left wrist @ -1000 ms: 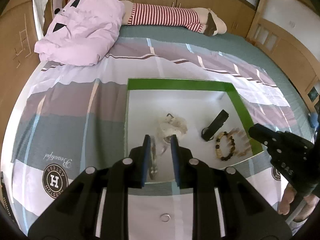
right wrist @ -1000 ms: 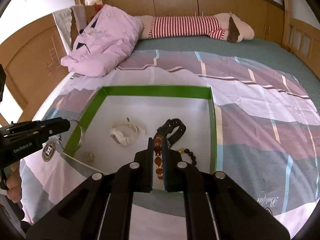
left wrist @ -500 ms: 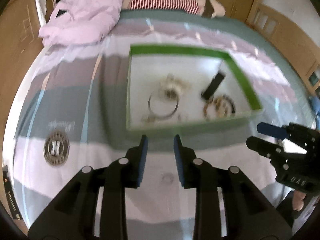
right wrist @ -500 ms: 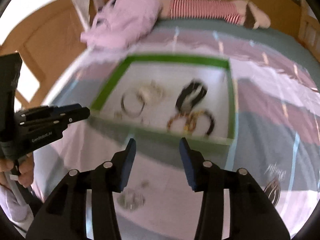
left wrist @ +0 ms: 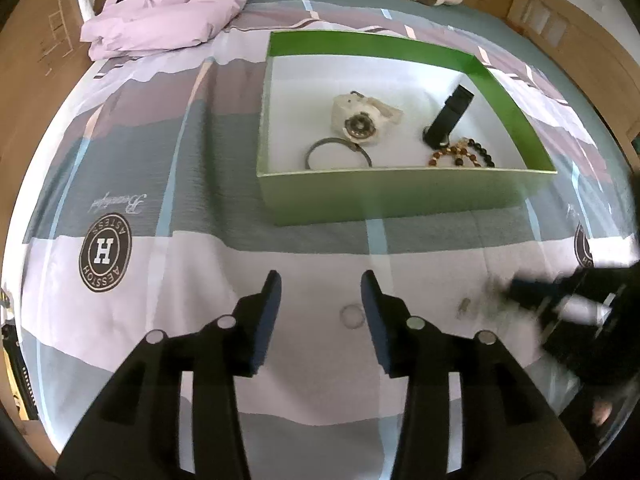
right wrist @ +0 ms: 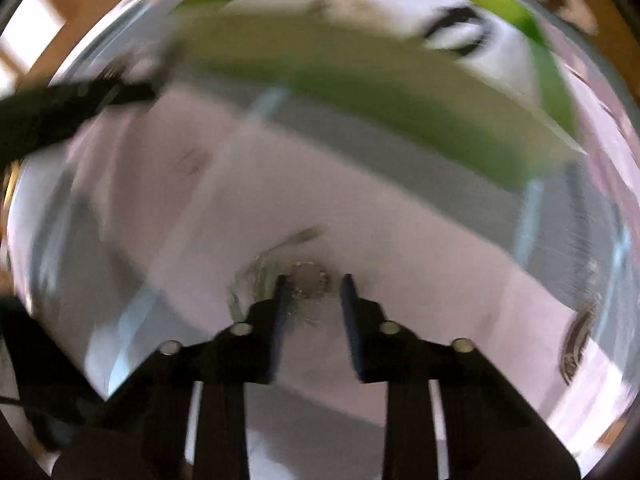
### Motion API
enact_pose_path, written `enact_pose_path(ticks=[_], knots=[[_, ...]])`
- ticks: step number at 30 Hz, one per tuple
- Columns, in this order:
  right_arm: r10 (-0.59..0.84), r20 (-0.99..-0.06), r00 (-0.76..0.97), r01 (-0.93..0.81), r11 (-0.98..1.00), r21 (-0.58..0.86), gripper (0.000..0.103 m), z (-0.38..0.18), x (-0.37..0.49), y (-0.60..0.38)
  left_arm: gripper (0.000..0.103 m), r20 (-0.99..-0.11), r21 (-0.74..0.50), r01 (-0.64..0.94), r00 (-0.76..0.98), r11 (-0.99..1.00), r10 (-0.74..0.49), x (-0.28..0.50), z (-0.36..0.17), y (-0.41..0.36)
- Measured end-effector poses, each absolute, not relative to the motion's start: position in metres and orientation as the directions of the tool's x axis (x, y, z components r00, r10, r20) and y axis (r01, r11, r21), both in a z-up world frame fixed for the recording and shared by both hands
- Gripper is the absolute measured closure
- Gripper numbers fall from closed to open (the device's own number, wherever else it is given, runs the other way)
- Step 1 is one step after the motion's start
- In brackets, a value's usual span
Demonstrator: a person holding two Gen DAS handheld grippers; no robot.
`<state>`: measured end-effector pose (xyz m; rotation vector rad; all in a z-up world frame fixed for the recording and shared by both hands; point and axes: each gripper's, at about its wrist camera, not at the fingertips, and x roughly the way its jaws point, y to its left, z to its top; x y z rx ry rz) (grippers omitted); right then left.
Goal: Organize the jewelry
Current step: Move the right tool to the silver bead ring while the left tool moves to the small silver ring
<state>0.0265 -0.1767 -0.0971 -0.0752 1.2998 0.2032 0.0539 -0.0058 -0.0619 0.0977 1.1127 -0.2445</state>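
Left gripper (left wrist: pixel 320 292), jaws wide & empty, w/ thin ring (left wrist: pixel 352 316) lying flat on bedsheet (left wrist: pixel 200 280) betw. its tips: light, stiff, prob. slippery, so pinch across rim; right gripper (right wrist: pixel 312 292) jaws wide, blurred.

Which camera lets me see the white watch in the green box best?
The left wrist view. There the white watch is sharp, lying on the pale floor of the green cardboard box with its round dial facing up. The right wrist view is smeared by motion, so the watch shows only as a pale blur past the box wall.
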Motion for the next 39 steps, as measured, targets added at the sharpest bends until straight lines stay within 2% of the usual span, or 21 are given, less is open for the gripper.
enact_pose_path(ticks=[5,10,15,16,17,23,25,26,27,28,31,32,33,34,36,38,39], knots=[[0.179,-0.925,0.336,-0.108,0.983,0.151,0.088,-0.067,0.029,-0.213,0.06,-0.911,-0.032,0.267,0.388,0.963,-0.138,0.053,-0.073,-0.015],[0.172,-0.955,0.243,-0.054,0.985,0.164,0.088,-0.084,0.038,-0.234,0.056,-0.925,-0.018,0.291,0.357,0.956,-0.126,0.051,-0.085,-0.027],[0.23,-0.962,0.149,-0.095,0.972,0.217,0.089,-0.11,0.034,-0.217,0.055,-0.928,-0.009,0.309,0.351,0.951,-0.123,0.048,-0.089,-0.033],[0.243,-0.957,0.162,-0.099,0.968,0.229,0.091,-0.108,0.033,-0.216,0.055,-0.927,-0.01,0.307,0.354,0.952,-0.124,0.049,-0.089,-0.032],[0.266,-0.948,0.177,-0.108,0.962,0.25,0.103,-0.103,0.034,-0.215,0.055,-0.926,-0.012,0.303,0.356,0.953,-0.125,0.049,-0.088,-0.032],[0.364,-0.836,0.41,-0.1,0.929,0.355,0.103,-0.04,0.031,-0.242,0.054,-0.921,-0.044,0.241,0.366,0.969,-0.133,0.057,-0.082,-0.014],[0.347,-0.844,0.41,-0.087,0.935,0.343,0.101,-0.039,0.035,-0.247,0.052,-0.922,-0.054,0.216,0.364,0.975,-0.132,0.06,-0.081,-0.009],[0.333,-0.871,0.361,-0.08,0.942,0.327,0.082,-0.049,0.037,-0.246,0.049,-0.923,-0.058,0.199,0.362,0.978,-0.129,0.062,-0.082,-0.006],[0.32,-0.894,0.314,-0.064,0.947,0.316,0.049,-0.064,0.039,-0.243,0.049,-0.925,-0.061,0.192,0.358,0.979,-0.128,0.062,-0.083,-0.005],[0.313,-0.905,0.287,-0.055,0.949,0.311,0.044,-0.074,0.044,-0.24,0.049,-0.927,-0.061,0.192,0.354,0.98,-0.127,0.063,-0.084,-0.006],[0.289,-0.937,0.194,-0.11,0.956,0.272,0.048,-0.102,0.039,-0.215,0.048,-0.928,-0.056,0.206,0.351,0.977,-0.127,0.061,-0.086,-0.01],[0.302,-0.94,0.16,-0.124,0.951,0.284,0.071,-0.111,0.038,-0.206,0.048,-0.927,-0.057,0.213,0.352,0.975,-0.13,0.06,-0.086,-0.012],[0.326,-0.935,0.138,-0.13,0.942,0.309,0.09,-0.115,0.037,-0.201,0.048,-0.926,-0.059,0.218,0.352,0.974,-0.134,0.059,-0.086,-0.013],[0.406,-0.905,0.127,-0.144,0.91,0.388,0.093,-0.114,0.034,-0.199,0.048,-0.926,-0.061,0.222,0.353,0.973,-0.138,0.058,-0.085,-0.014],[0.561,-0.811,0.167,-0.209,0.824,0.527,0.096,-0.093,0.031,-0.194,0.046,-0.923,-0.062,0.226,0.358,0.972,-0.142,0.057,-0.083,-0.013],[0.544,-0.8,0.251,-0.244,0.836,0.492,0.095,-0.072,0.029,-0.197,0.046,-0.923,-0.061,0.222,0.358,0.973,-0.14,0.056,-0.084,-0.013],[0.492,-0.818,0.299,-0.225,0.869,0.44,0.079,-0.066,0.031,-0.203,0.046,-0.924,-0.06,0.221,0.356,0.974,-0.138,0.056,-0.085,-0.013]])
